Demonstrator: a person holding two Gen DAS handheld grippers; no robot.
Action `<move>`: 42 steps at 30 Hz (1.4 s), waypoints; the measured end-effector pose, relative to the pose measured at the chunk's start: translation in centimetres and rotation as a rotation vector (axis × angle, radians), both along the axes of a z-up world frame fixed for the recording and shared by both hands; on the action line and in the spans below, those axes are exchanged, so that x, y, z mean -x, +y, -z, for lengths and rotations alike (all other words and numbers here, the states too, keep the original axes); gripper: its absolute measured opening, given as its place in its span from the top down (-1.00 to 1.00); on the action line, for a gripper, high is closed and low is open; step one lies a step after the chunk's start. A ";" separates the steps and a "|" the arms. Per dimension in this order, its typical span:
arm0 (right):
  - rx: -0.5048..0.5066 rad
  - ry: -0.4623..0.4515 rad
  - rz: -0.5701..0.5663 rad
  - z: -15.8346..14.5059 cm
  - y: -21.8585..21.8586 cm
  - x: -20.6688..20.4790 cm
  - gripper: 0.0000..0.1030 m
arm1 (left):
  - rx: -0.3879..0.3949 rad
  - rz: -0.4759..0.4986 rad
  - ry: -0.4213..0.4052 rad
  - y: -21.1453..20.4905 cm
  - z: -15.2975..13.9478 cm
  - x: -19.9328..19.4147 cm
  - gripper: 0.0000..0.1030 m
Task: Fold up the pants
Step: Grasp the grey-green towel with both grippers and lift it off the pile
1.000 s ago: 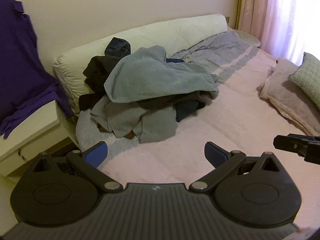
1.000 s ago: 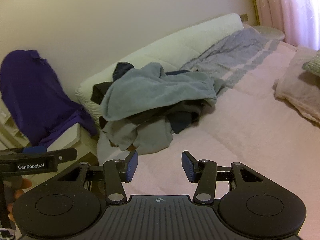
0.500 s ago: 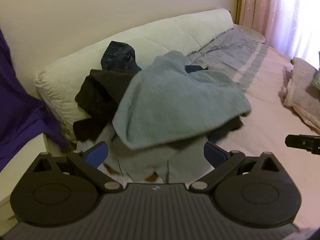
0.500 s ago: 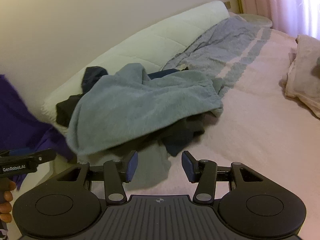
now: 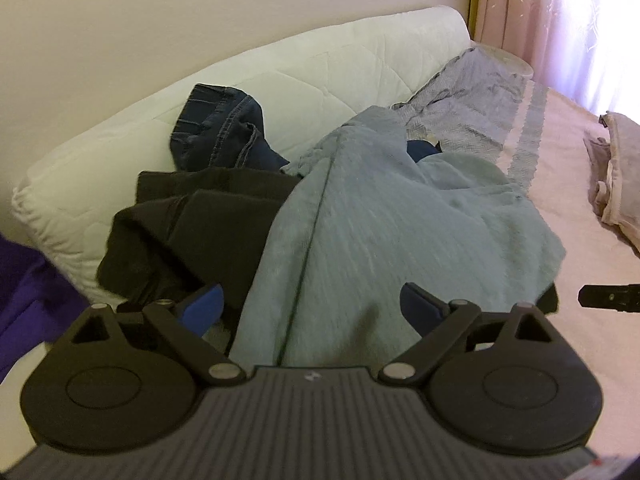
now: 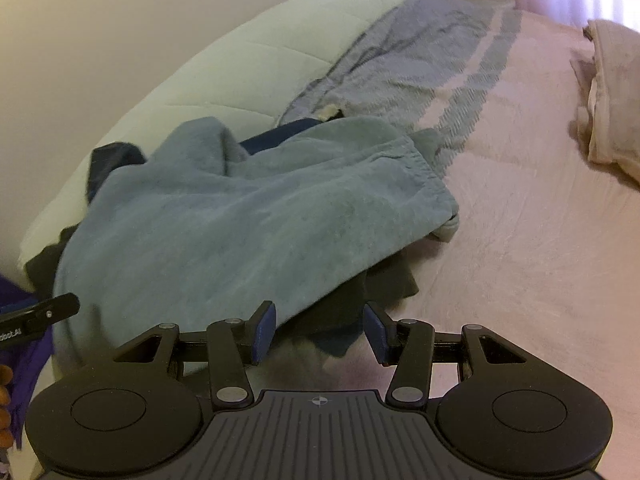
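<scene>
Pink bedding (image 6: 520, 240) covers a bed along a cream wall, with a quilted white bolster (image 5: 320, 64) at the wall side and a grey striped blanket (image 6: 420, 52) beside it; a heap of clothes lies against the bolster: grey-blue fleece pants (image 5: 380, 240) on top, black garments (image 5: 180, 220) under their left edge, dark jeans (image 5: 224, 128) behind; folded pink cloth (image 6: 608, 92) sits well apart to the right; purple fabric (image 5: 28, 292) hangs at far left; the left gripper (image 5: 310, 308), jaws spread wide and just narrowing, hovers over the fleece pants, gripping nothing; the right gripper (image 6: 318, 332), half-spread and empty, hangs above the heap's near edge.
</scene>
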State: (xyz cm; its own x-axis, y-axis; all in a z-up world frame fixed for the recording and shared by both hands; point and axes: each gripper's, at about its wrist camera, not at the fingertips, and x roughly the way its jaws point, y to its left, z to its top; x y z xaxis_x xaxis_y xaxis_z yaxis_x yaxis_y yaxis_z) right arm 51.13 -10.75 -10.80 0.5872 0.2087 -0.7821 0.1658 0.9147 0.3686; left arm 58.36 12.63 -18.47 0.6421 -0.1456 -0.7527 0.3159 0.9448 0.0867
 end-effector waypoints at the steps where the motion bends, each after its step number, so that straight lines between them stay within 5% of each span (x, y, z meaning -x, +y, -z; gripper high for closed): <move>1: -0.008 0.003 0.007 0.4 -0.3 -0.5 0.11 | 0.001 0.003 -0.003 0.0 0.3 -0.7 -0.81; 13: -0.203 0.039 0.166 5.4 -2.7 -5.7 0.11 | 0.052 0.058 -0.006 -0.7 2.3 -5.3 -0.99; 14: -0.220 0.029 0.174 5.5 -2.8 -5.8 0.17 | 0.059 0.059 -0.004 -0.8 2.3 -5.5 -0.98; 15: -0.236 -0.004 0.178 5.4 -2.9 -5.7 0.65 | 0.065 0.064 -0.002 -0.9 2.4 -5.6 -0.95; 16: -0.261 -0.040 0.166 5.1 -3.0 -5.6 0.99 | 0.069 0.073 -0.002 -1.2 2.4 -5.7 -0.85; 17: -0.294 -0.059 0.147 4.9 -3.0 -5.7 1.00 | 0.071 0.084 -0.004 -1.4 2.3 -5.7 -0.73; 18: -0.319 -0.082 0.140 4.5 -2.9 -5.7 1.00 | 0.082 0.111 -0.006 -1.7 2.2 -5.6 -0.35; 19: -0.334 -0.114 0.128 4.0 -2.8 -5.7 1.00 | 0.094 0.126 -0.002 -1.9 2.0 -5.5 -0.28; 20: -0.332 -0.155 0.109 3.2 -2.5 -5.5 1.00 | 0.091 0.122 -0.009 -2.1 1.9 -5.4 -0.18; 23: -0.262 -0.189 0.074 1.3 -1.9 -5.1 1.00 | 0.109 0.102 -0.034 -1.9 0.8 -4.8 0.54; 25: -0.250 -0.114 0.126 1.6 -2.7 -4.9 1.00 | 0.165 0.084 -0.023 -1.0 -0.2 -4.8 0.62; 26: -0.252 -0.055 0.169 2.3 -3.6 -4.7 0.99 | 0.187 0.078 -0.016 -0.7 -0.5 -4.8 0.62; 28: -0.249 -0.001 0.243 3.6 -5.3 -3.8 0.49 | 0.186 0.077 -0.010 -0.5 -0.1 -4.9 0.59; 29: -0.257 0.008 0.280 4.2 -6.2 -3.1 -0.02 | 0.179 0.075 -0.011 -0.5 0.2 -5.0 0.57; 30: -0.277 0.012 0.316 4.7 -7.0 -2.6 -0.17 | 0.180 0.070 -0.014 -0.5 0.4 -5.2 0.49; 37: -0.504 0.022 0.451 8.0 -10.0 -3.3 -0.20 | 0.197 0.068 0.012 -1.5 1.5 -6.9 0.20; 38: -0.538 0.013 0.457 8.5 -9.8 -3.9 -0.18 | 0.191 0.067 0.011 -1.7 1.5 -7.1 0.24; 40: -0.555 -0.018 0.460 8.8 -9.4 -4.6 0.77 | 0.180 0.071 -0.004 -1.8 1.2 -7.5 0.48; 42: -0.454 -0.101 0.442 7.0 -8.8 -5.0 0.92 | 0.195 0.079 -0.009 -1.8 0.6 -7.6 0.61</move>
State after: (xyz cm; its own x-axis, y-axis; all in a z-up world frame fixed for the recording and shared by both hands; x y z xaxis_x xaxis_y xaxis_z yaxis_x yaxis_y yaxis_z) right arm 56.13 -19.54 -17.78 0.7599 0.2275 -0.6089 0.4356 0.5171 0.7368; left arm 65.92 10.88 -19.07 0.6297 -0.3380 -0.6995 0.3895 0.9164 -0.0922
